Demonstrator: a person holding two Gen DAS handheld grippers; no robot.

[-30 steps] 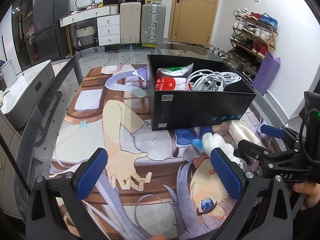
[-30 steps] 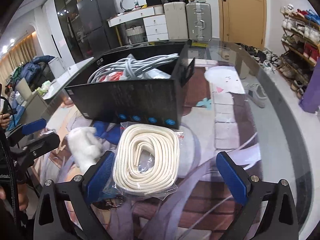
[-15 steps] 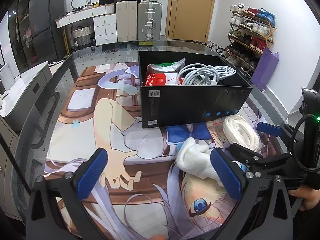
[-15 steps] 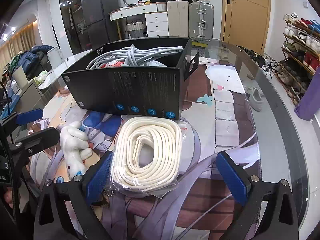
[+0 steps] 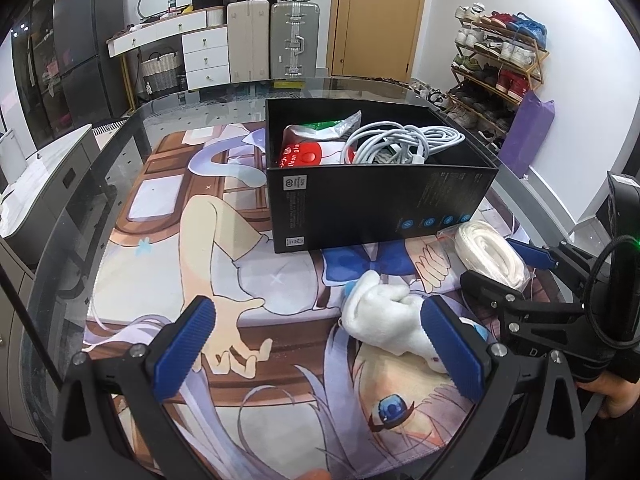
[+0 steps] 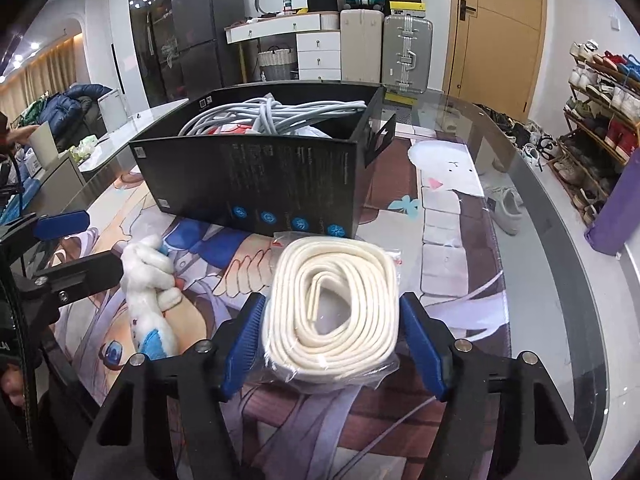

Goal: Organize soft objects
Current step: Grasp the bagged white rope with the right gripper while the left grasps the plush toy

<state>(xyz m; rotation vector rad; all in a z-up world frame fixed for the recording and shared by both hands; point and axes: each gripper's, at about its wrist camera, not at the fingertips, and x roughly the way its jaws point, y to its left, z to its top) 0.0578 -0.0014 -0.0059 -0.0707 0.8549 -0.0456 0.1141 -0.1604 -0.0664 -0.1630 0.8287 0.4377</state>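
A bagged coil of white rope (image 6: 334,300) lies on the printed mat in front of the black box (image 6: 256,184). My right gripper (image 6: 334,344) has closed in on it, both pads touching the bag's sides. It also shows in the left wrist view (image 5: 490,254). A white and blue plush toy (image 5: 386,318) lies left of the rope, also in the right wrist view (image 6: 150,284). My left gripper (image 5: 320,350) is open; its right pad (image 5: 448,346) rests beside the plush. The box (image 5: 376,208) holds grey cables (image 5: 400,144) and a red packet (image 5: 302,154).
The printed mat (image 5: 200,264) covers a glass table (image 6: 560,280). The table's curved edge runs along the right. Beyond it stand a shoe rack (image 5: 496,64), suitcases (image 5: 272,40) and drawers.
My right gripper's jaws have narrowed from wide open onto the bagged rope. The left gripper has drawn back and shifted so the plush lies by its right pad.
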